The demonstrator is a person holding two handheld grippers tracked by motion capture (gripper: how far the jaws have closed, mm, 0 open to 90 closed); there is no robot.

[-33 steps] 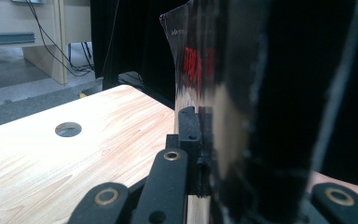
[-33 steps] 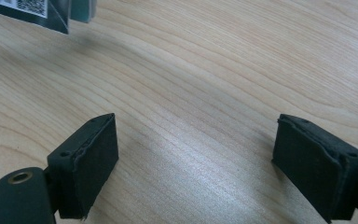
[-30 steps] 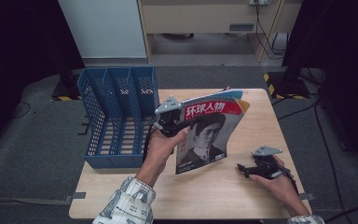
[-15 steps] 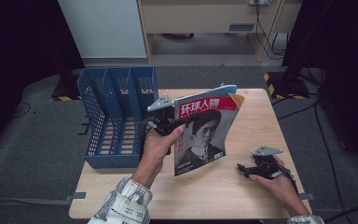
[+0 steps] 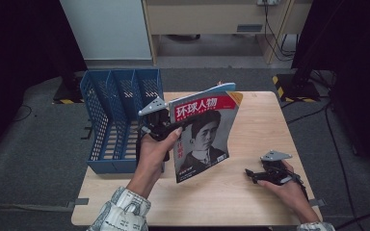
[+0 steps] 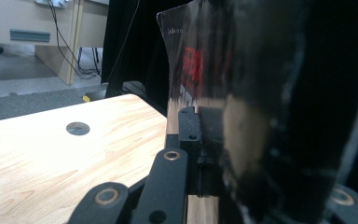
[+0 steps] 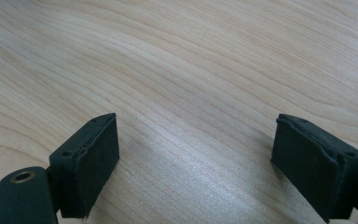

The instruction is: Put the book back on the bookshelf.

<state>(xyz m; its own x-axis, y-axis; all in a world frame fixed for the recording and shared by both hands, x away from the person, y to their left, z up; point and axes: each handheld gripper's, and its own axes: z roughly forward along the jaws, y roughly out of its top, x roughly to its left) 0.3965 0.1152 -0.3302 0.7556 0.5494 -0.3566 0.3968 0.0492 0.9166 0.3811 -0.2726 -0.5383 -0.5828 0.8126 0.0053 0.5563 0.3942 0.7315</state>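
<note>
High view — my left gripper (image 5: 166,126) clamps the magazine (image 5: 203,134) upright beside the blue file rack (image 5: 120,115), unfiled; right gripper (image 5: 253,174) gapes empty.

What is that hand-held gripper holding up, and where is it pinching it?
The left hand-held gripper holds a magazine upright above the table, pinching its left edge near the top. The right hand-held gripper is open and holds nothing.

Pale patterned sleeves (image 5: 120,214), black grippers with grey three-cornered plates, black square-padded jaws, brass-ringed pivots
</note>
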